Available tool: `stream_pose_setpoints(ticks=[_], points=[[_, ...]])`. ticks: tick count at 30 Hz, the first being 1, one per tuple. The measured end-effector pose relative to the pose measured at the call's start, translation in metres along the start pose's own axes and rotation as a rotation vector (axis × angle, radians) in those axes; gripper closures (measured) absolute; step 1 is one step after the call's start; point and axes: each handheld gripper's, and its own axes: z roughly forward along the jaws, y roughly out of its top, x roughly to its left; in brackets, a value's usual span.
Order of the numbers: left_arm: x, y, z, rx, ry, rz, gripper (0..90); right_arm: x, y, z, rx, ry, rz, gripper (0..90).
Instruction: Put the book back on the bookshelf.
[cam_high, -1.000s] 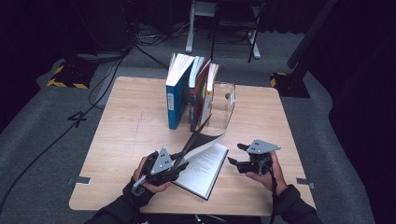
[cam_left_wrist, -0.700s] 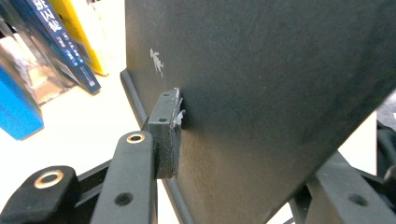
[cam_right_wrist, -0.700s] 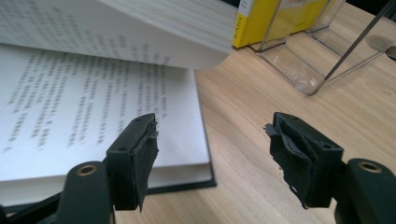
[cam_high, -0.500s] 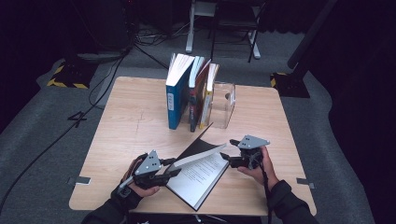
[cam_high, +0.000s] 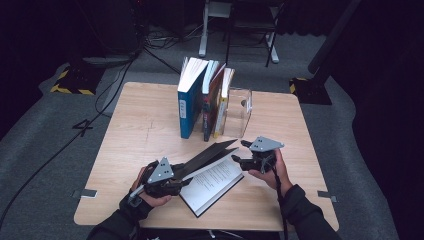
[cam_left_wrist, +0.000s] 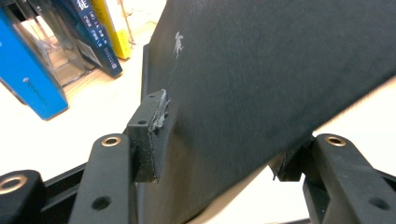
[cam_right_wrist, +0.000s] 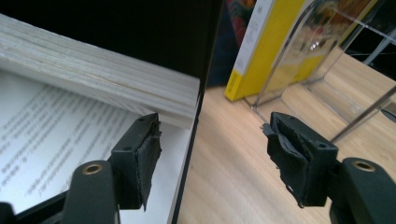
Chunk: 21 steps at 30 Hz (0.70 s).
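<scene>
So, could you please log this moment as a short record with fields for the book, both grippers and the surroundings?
book: black-covered book lies open near the table's front edge, cover raised at a slant
left gripper: jaws either side of the raised cover, just been opening
right gripper: open, at the book's right edge, holding nothing
behind: upright books beside a clear stand

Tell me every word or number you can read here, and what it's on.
"4": marked on the floor.
"徒": probably, at the top of the dark blue book's spine; the rest is cut off.
Open book: printed lines, too blurred to read.
Blue book: white spine label, too small to read.
Yellow book: spine print too blurred to read.
</scene>
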Motion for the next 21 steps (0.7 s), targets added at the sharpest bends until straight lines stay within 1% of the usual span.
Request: stream_pose_setpoints(ticks=[1, 3, 5, 6, 7, 8, 9, 10, 11, 14, 15, 17, 18, 19, 21], points=[[0.0, 0.001, 0.003, 0.006, 0.0, 0.004, 44.2, 0.0, 0.002, 0.001, -0.003, 0.0, 0.0, 36.5], [0.0, 0.002, 0.009, 0.018, 0.021, 0.023, 44.1, 0.0, 0.006, 0.003, -0.011, -0.007, -0.003, 37.0], [0.001, 0.004, 0.011, 0.015, 0.034, 0.029, 46.0, 0.001, 0.01, 0.004, -0.017, -0.011, -0.004, 37.1], [0.001, 0.006, 0.011, 0.011, 0.049, 0.037, 49.4, 0.001, 0.011, 0.005, -0.022, -0.006, -0.007, 37.0], [0.003, 0.008, 0.01, 0.008, 0.063, 0.05, 54.8, 0.0, 0.012, 0.005, -0.026, 0.002, -0.004, 37.1], [0.005, 0.008, 0.01, 0.001, 0.057, 0.045, 58.9, 0.0, 0.013, 0.006, -0.026, 0.001, -0.004, 37.0], [0.008, 0.009, 0.009, -0.01, 0.052, 0.035, 61.2, 0.0, 0.014, 0.006, -0.028, -0.001, -0.007, 37.0], [0.01, 0.01, 0.008, -0.013, 0.048, 0.034, 63.9, 0.0, 0.014, 0.005, -0.032, 0.01, -0.002, 36.9], [0.011, 0.01, 0.009, -0.016, 0.039, 0.035, 64.6, -0.001, 0.013, 0.005, -0.034, 0.017, -0.001, 36.9], [0.014, 0.012, 0.013, -0.036, 0.001, 0.009, 65.7, -0.001, 0.012, 0.003, -0.024, 0.047, -0.004, 35.7], [0.015, 0.014, 0.016, -0.04, -0.015, 0.007, 66.1, -0.002, 0.011, 0.002, -0.019, 0.052, -0.007, 35.0], [0.015, 0.017, 0.02, -0.054, -0.05, 0.003, 66.6, -0.007, 0.008, -0.004, -0.021, 0.065, 0.005, 33.0], [0.014, 0.019, 0.024, -0.058, -0.074, 0.004, 66.9, -0.01, 0.005, -0.008, -0.026, 0.072, 0.011, 32.5], [0.014, 0.021, 0.027, -0.057, -0.092, 0.012, 67.0, -0.014, 0.0, -0.013, -0.034, 0.088, 0.02, 32.2], [0.011, 0.025, 0.034, -0.06, -0.125, 0.019, 67.0, -0.018, -0.006, -0.021, -0.033, 0.105, 0.029, 30.5]])
